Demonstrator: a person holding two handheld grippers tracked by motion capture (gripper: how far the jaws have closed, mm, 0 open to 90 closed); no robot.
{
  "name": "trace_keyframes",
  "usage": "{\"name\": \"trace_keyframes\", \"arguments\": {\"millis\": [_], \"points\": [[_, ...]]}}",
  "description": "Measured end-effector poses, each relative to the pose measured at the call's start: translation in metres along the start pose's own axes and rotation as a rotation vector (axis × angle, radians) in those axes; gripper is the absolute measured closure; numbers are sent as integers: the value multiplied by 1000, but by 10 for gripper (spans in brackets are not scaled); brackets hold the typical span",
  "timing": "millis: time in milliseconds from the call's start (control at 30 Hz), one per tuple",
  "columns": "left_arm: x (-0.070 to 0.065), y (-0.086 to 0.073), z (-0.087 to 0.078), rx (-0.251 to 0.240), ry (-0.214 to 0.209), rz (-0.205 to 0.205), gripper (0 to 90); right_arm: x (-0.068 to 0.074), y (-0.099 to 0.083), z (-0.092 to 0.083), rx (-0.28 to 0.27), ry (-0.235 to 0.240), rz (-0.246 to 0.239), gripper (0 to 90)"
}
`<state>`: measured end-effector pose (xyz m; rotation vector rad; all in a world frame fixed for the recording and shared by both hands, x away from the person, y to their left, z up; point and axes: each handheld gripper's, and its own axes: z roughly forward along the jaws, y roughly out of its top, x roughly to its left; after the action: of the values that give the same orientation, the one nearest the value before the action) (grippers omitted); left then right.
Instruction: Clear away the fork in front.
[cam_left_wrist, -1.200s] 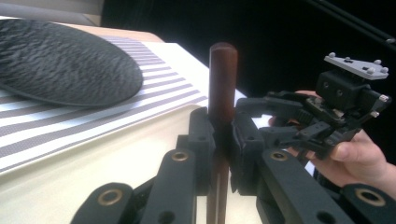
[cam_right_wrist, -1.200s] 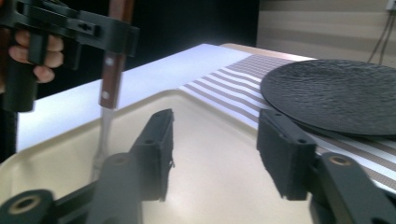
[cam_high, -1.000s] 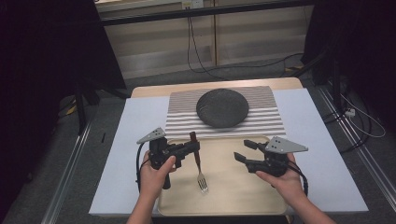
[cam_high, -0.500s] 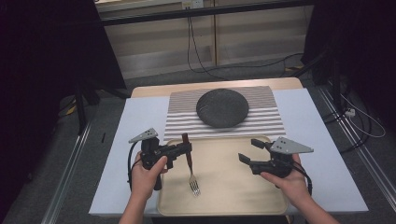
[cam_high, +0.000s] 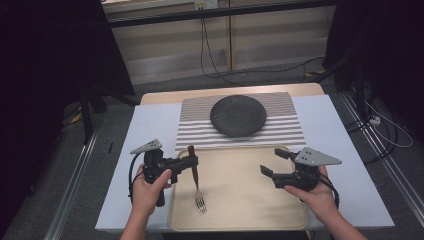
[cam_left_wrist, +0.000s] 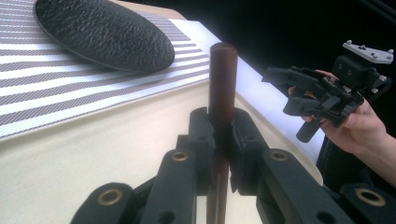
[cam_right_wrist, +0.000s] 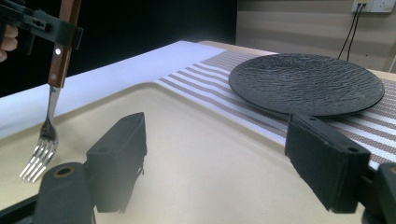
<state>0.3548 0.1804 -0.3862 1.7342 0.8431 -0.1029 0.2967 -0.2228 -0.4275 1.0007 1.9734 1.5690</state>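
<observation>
Left tool: my jaws clenched on the fork, lower left, tines hanging over the tray.
Right tool: released, lower right, jaws just opening, nothing between.

Table: wooden top, mostly covered by white sheet. On sheet lay striped placemat, beyond both grippers, and beige tray, below and between left gripper and right gripper. Mat's near edge touched tray's far rim. Dark round plate sat on mat, well beyond both grippers, roughly midway between them.
</observation>
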Motion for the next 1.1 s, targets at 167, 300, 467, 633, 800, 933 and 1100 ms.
{"name": "trace_keyframes", "arguments": {"millis": [167,300,467,633,800,933,1100], "points": [[4,-1,-5,9,1,-12,811,-2,-2,-3,8,-9,3,197],[7,-1,-8,16,3,-26,811,-4,-4,-6,15,-12,2,192],[10,-1,-11,27,4,-36,811,-6,-5,-12,18,-14,-1,190],[15,-2,-10,29,14,-29,806,-10,-6,-19,18,-25,3,188],[23,-9,-2,31,49,-14,771,-13,-9,-25,20,-33,8,186],[29,-15,5,46,72,-10,743,-15,-10,-29,21,-38,12,185],[33,-21,12,82,97,1,711,-16,-13,-30,17,-40,19,183]]}}
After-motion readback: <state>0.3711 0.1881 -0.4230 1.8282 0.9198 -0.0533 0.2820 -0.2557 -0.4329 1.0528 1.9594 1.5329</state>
